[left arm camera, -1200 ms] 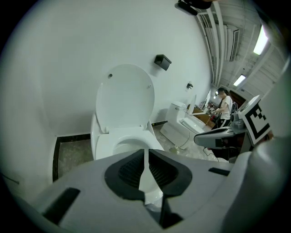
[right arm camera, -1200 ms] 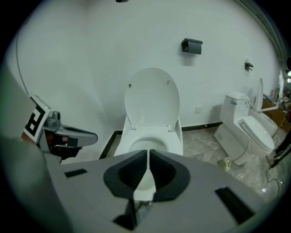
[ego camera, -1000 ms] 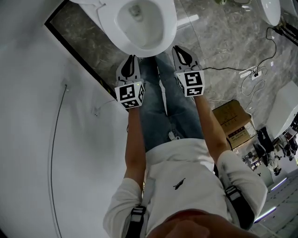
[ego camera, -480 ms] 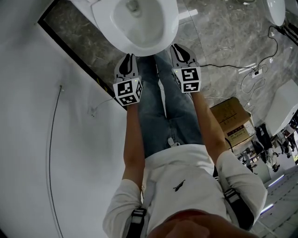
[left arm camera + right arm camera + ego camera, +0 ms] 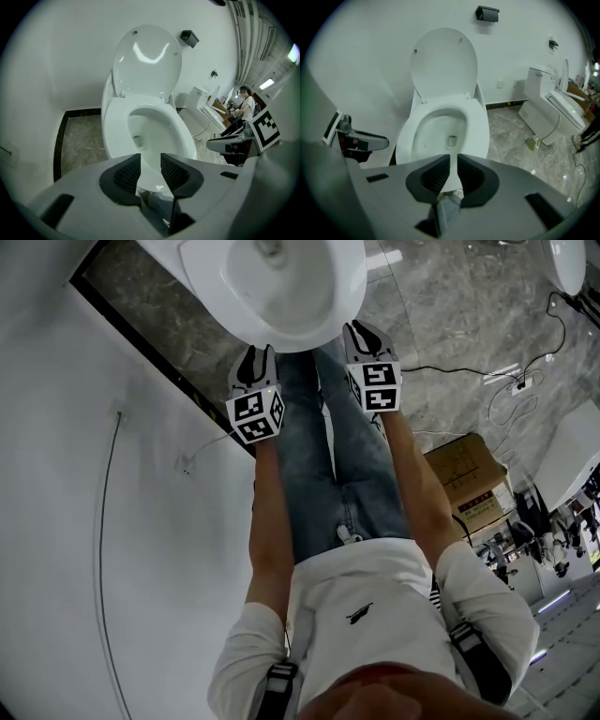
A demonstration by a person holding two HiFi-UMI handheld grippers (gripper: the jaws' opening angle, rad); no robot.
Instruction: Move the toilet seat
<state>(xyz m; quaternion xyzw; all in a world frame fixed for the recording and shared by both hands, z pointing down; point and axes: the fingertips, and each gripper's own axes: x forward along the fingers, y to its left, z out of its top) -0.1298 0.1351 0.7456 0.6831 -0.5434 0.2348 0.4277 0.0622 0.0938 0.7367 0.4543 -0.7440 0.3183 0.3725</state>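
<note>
Glossy white oval seat (image 5: 111,125) lies flat on the bowl, rounded lid (image 5: 147,61) upright at the far wall; left gripper (image 5: 151,161), ribbed black pads narrowly apart after just opening, holds nothing near the seat's near edge; right gripper (image 5: 453,161) is pinched together, empty; veined grey marble floor (image 5: 520,140).

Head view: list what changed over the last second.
The left tool and the right tool both dropped closer to the front rim of the toilet. The left tool's jaws have just been opening, with nothing between them. The right tool stays shut. The seat still lies down, untouched, and the cardboard box sits where it was.
</note>
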